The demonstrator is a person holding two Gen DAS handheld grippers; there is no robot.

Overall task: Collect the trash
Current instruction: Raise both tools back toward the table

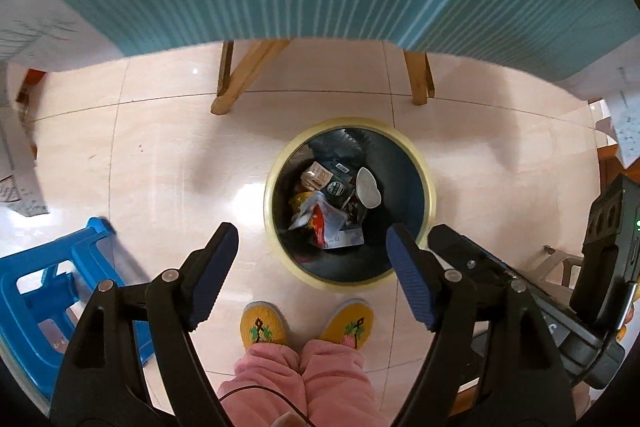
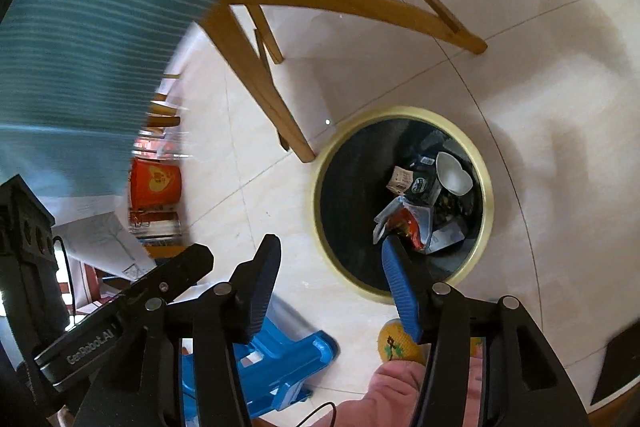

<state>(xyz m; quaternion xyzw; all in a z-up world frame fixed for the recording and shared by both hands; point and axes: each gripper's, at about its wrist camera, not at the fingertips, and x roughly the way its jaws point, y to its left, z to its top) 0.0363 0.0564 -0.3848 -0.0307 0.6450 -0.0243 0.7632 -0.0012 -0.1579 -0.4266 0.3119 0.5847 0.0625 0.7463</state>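
Bins: one trash bin (image 1: 429, 203), on the floor beyond the feet, holding wrappers (image 1: 324, 223).
Left hand-held gripper (image 1: 310, 253): spread, empty.
Right hand-held gripper (image 2: 330, 263): spread, empty.
Stools: one blue stool (image 1: 44, 303), left.
Right view only: red container (image 2: 156, 183).

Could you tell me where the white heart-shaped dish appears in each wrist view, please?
Left wrist view: the white heart-shaped dish lies right of centre, at the upper right of the trash inside the bin.
Right wrist view: the dish sits right of centre, again upper right in the bin.
Shared landmark: the bin's pale yellow rim.
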